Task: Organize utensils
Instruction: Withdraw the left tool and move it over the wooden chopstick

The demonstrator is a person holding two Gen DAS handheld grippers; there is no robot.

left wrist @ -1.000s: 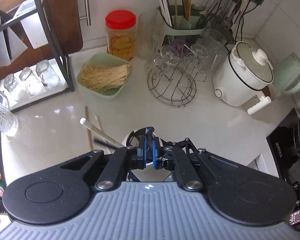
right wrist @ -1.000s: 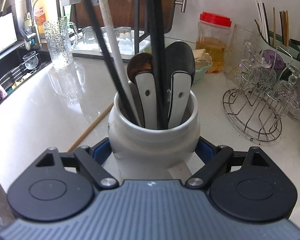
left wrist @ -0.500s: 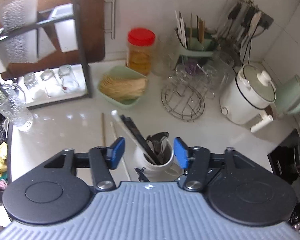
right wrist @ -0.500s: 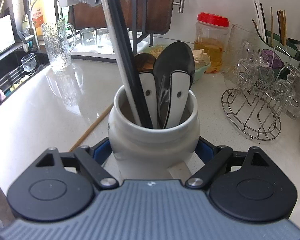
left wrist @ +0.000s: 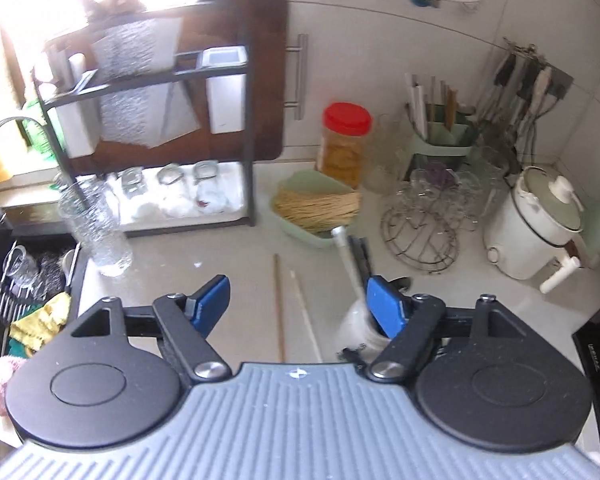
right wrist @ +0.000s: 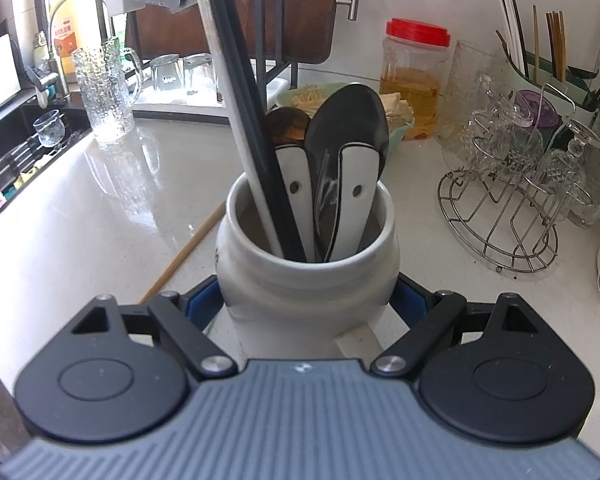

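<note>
Upright, the white jar [right wrist: 308,276] holds chopsticks [right wrist: 240,92] and two spoons [right wrist: 348,148].

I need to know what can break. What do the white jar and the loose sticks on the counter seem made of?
White jar: probably glazed ceramic; thick rim, glossy surface. Brown stick: looks like wood or bamboo, matte tan. Pale stick: cream, thin; wood or plastic, cannot tell.

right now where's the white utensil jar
In the right wrist view the white utensil jar stands centre frame on the counter, clamped in the right gripper, with a wooden chopstick lying beside it on the left.
</note>
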